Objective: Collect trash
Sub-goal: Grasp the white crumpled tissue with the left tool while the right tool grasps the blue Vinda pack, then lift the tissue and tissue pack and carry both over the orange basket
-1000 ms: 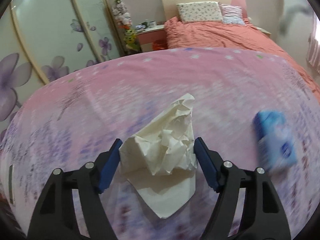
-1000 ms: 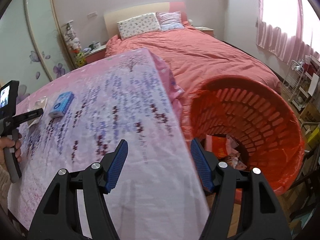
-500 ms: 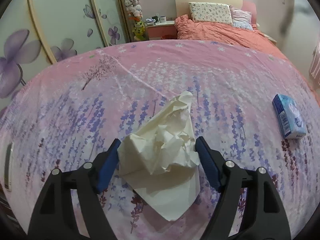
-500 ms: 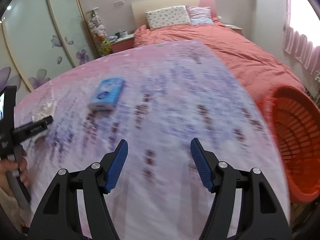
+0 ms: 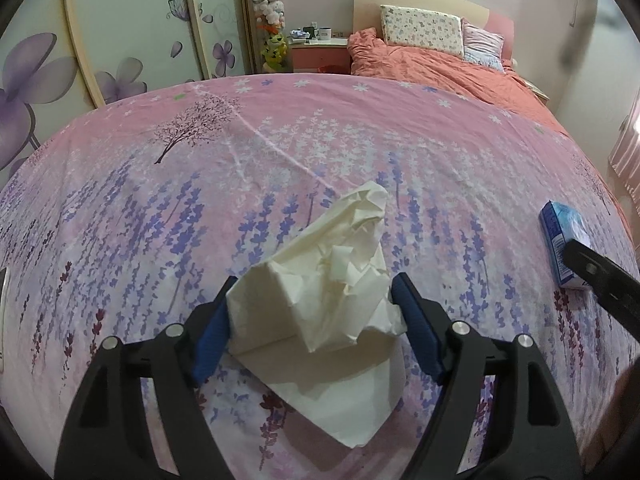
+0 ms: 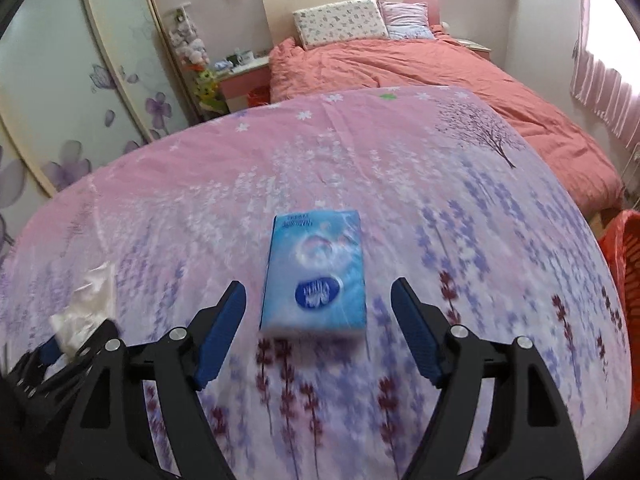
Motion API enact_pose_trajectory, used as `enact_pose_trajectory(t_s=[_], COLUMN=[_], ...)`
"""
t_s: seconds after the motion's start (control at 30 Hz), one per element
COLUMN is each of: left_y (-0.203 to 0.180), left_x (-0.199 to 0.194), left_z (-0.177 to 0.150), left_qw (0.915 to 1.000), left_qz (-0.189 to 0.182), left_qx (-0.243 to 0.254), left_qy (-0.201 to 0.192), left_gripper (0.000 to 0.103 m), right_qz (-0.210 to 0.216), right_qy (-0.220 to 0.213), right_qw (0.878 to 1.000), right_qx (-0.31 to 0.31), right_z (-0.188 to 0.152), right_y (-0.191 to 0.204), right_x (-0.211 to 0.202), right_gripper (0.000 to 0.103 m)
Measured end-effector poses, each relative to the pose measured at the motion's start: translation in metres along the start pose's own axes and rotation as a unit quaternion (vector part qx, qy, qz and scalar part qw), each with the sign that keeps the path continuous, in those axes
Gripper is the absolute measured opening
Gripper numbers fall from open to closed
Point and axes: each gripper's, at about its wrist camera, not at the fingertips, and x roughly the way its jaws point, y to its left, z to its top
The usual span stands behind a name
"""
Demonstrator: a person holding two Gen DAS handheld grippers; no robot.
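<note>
Item 1: crumpled tissue (image 5: 320, 292), on floral table (image 5: 280, 152), between the spread pads of left hand-held gripper (image 5: 310, 320); pinch the bunched middle. Item 2: blue tissue pack (image 6: 314, 276), ahead of wide-open, empty right hand-held gripper (image 6: 318, 324); centre before closing.

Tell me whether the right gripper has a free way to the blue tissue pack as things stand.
Probably yes. The right gripper is open, its fingers standing apart on either side of the blue tissue pack, with only bare bedspread around it. The left gripper is off at the crumpled tissue.
</note>
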Motion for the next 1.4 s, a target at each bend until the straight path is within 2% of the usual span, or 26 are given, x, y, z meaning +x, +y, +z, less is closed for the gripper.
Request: enact_pose_trajectory(t_s=[0.07,0.2,0.63,0.8,0.93,1.4], left_y=[0.0,0.0,0.0,0.001,0.0,0.002], left_x=[0.0,0.0,0.0,0.0,0.0,0.0], left_z=[0.0,0.0,0.001,0.0,0.001,0.001], left_qw=[1.0,1.0,1.0,1.0,1.0,1.0], left_qz=[0.0,0.0,0.0,0.0,-0.001,-0.002], left_qx=[0.0,0.0,0.0,0.0,-0.001,-0.002], left_qy=[0.0,0.0,0.0,0.0,0.0,0.0], left_gripper=[0.075,0.075,0.075,0.075,0.075,0.075], right_qz=[-0.014,-0.041,-0.032,-0.027,-0.046,-0.034], right_qy=[0.009,-0.002,-0.003,-0.003,-0.003,-0.002], right_qw=[1.0,0.999,0.998,0.999,0.998,0.999], right_qx=[0.0,-0.021,-0.049,-0.033,-0.045,-0.035], right_z=[0.001,-0.001,-0.055,-0.054,-0.054,-0.054], right_y=[0.0,0.0,-0.06,-0.073,-0.065,-0.075], right_x=[0.008,0.007,-0.046,-0.05,-0.047,-0.045], right_gripper=[0.071,0.053,0.053,0.053,0.055,0.058])
